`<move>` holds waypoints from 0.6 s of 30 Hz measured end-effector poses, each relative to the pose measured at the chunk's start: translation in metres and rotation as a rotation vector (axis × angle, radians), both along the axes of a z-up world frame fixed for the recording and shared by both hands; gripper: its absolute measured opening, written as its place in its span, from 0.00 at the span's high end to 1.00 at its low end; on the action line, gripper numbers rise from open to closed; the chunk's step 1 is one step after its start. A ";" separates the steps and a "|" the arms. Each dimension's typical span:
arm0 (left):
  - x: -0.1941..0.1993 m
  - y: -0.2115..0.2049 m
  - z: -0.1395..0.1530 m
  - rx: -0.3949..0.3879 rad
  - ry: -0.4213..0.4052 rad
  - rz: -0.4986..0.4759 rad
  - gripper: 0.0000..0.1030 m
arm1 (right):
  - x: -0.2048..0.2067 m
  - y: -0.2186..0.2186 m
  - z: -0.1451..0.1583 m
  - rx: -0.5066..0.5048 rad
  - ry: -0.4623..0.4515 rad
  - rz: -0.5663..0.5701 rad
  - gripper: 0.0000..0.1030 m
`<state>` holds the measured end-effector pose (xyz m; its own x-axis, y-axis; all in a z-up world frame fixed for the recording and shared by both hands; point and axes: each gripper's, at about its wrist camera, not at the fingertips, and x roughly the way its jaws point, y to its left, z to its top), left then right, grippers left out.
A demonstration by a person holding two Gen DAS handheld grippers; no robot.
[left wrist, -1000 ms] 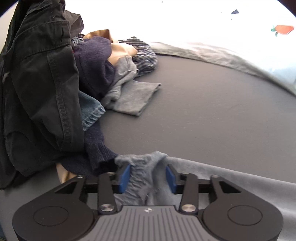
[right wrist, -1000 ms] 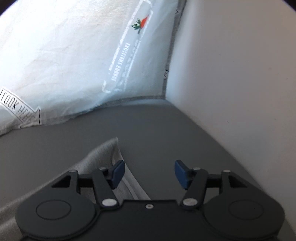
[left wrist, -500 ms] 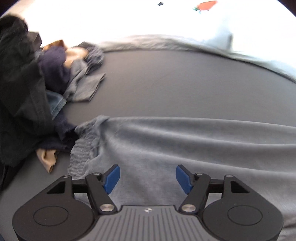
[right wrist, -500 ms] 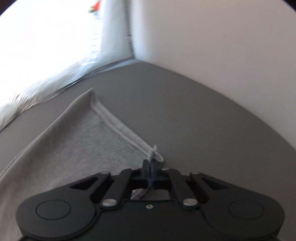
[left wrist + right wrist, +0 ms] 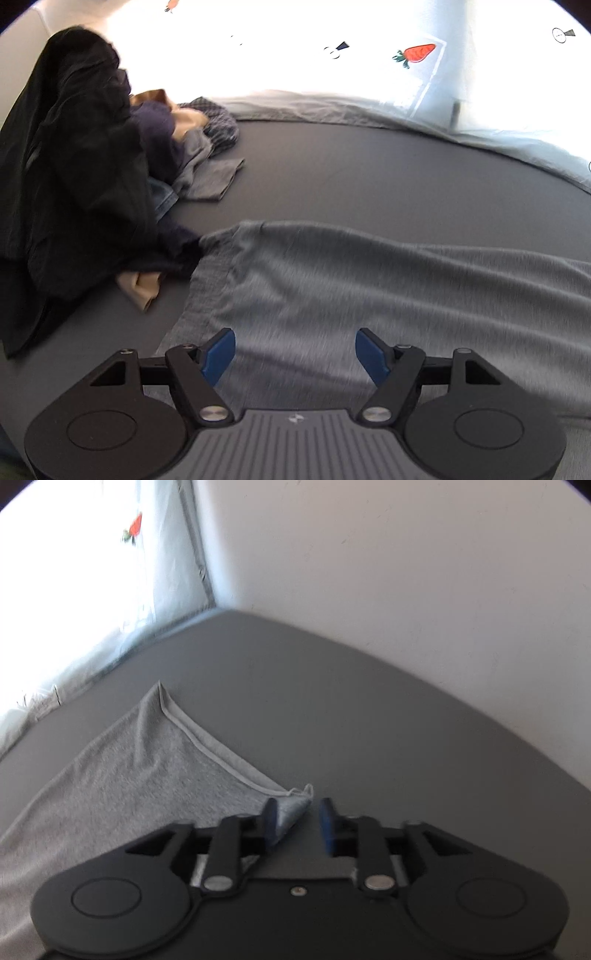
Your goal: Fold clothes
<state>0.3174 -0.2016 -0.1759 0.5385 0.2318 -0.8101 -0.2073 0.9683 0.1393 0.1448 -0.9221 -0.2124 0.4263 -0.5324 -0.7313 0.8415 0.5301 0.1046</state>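
A light grey garment (image 5: 369, 288) lies spread flat on the dark grey bed sheet (image 5: 369, 166), its gathered waistband (image 5: 214, 266) at the left. My left gripper (image 5: 295, 354) hovers over the cloth near that end. Its jaws are opening and nothing is pinched between the blue pads (image 5: 218, 354). In the right wrist view the garment's hemmed end (image 5: 207, 738) runs to a corner (image 5: 291, 805). My right gripper (image 5: 298, 821) is at that corner with its jaws opening. The corner leans on the left pad (image 5: 269, 819), and a gap shows to the other pad.
A pile of clothes sits at the left, topped by a black jacket (image 5: 74, 166), with navy, tan, checked and grey pieces (image 5: 210, 181). A white duvet (image 5: 406, 92) with strawberry prints lines the far side. A pale wall (image 5: 406, 590) borders the bed on the right.
The left gripper let go of the waistband, opened wide and drew back over the spread garment. The right gripper closed on the hem corner, pulled it along, and now its jaws have parted.
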 end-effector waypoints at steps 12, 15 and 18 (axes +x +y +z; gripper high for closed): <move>-0.115 0.015 -0.043 -0.149 0.124 0.126 0.28 | -0.137 0.053 0.015 -0.007 -0.054 0.047 0.54; -0.143 0.008 -0.057 -0.141 0.161 0.121 0.23 | -0.163 0.059 0.014 -0.005 -0.047 0.025 0.53; -0.164 0.004 -0.061 -0.123 0.161 0.101 0.20 | -0.184 0.060 0.008 0.016 -0.043 -0.007 0.52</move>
